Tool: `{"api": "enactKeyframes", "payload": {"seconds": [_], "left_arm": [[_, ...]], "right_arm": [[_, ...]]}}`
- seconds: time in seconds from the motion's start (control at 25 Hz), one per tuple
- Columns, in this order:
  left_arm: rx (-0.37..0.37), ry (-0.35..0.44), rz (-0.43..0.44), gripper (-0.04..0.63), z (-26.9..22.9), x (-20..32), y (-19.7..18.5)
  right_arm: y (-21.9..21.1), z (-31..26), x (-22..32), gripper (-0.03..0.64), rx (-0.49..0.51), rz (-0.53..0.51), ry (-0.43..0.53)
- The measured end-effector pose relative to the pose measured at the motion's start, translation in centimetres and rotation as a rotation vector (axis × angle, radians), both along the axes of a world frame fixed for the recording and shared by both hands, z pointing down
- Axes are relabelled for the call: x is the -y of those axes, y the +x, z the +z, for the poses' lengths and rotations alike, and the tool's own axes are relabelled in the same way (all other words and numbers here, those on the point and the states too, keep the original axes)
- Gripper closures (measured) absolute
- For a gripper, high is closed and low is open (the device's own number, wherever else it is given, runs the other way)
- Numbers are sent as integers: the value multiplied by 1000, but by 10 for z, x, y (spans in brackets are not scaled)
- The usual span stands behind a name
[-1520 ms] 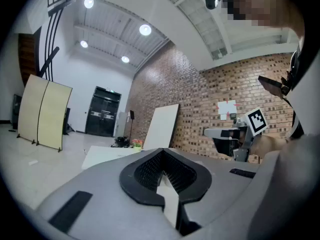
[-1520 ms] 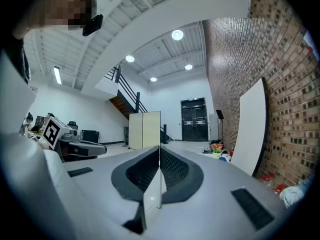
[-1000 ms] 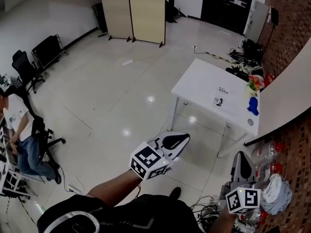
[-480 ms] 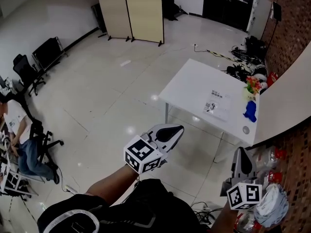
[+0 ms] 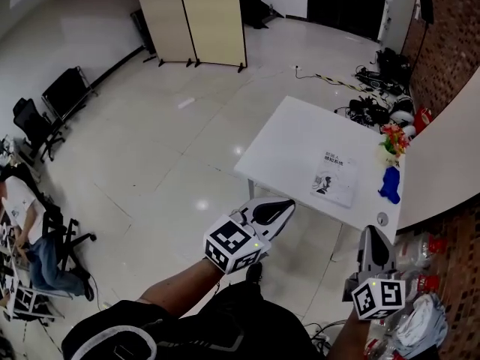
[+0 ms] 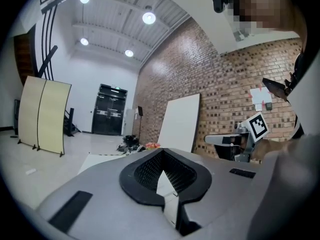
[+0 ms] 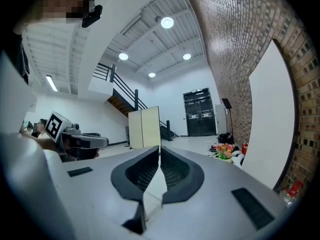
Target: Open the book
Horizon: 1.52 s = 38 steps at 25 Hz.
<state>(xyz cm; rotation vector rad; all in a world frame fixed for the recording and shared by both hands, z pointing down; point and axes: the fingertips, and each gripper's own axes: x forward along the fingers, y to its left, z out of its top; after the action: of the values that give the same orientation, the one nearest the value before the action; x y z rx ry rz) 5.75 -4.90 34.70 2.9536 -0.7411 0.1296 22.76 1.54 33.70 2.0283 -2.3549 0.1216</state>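
Item: thin white paperback book [image 5: 332, 178], dark print on the cover. Lies flat and shut on the white rectangular desk [image 5: 289, 137], toward its right end.

Handling, by my guess: light, limp, with a slick cover that is apt to slide when nudged. Lift the cover's free edge and pin the spine side. I cannot tell which edge is the spine.

Left tongs [image 5: 283, 207] and right tongs [image 5: 374, 237]: both closed on nothing, well short of the book.

Open floor [image 5: 187, 148] fronts the table [image 5: 292, 137]; the book [image 5: 334, 177] is hemmed on 1 side only, by a blue object [image 5: 390, 184] and flowers [image 5: 394, 137].
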Motion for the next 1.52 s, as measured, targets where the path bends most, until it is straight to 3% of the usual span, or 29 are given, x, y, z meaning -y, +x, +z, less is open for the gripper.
{"api": "enactKeyframes", "payload": {"seconds": [0.36,0.72,0.84,1.12,1.16,1.52], "left_arm": [[0,-22,63,600,15,124,24],[32,-100,82,600,50,205,67],[67,-118,60,600,72,236,93],[135,-208,-30,600,121,293,146],[145,-222,-38,600,127,299,153],[256,-426,-76,600,218,334,185]], "right_arm": [[20,18,121,615,-8,87,-81],[70,55,202,612,32,140,-169],[97,78,230,563,58,134,-204],[158,148,284,562,103,98,-346],[165,157,291,539,111,91,-369],[191,256,329,532,146,88,-593]]}}
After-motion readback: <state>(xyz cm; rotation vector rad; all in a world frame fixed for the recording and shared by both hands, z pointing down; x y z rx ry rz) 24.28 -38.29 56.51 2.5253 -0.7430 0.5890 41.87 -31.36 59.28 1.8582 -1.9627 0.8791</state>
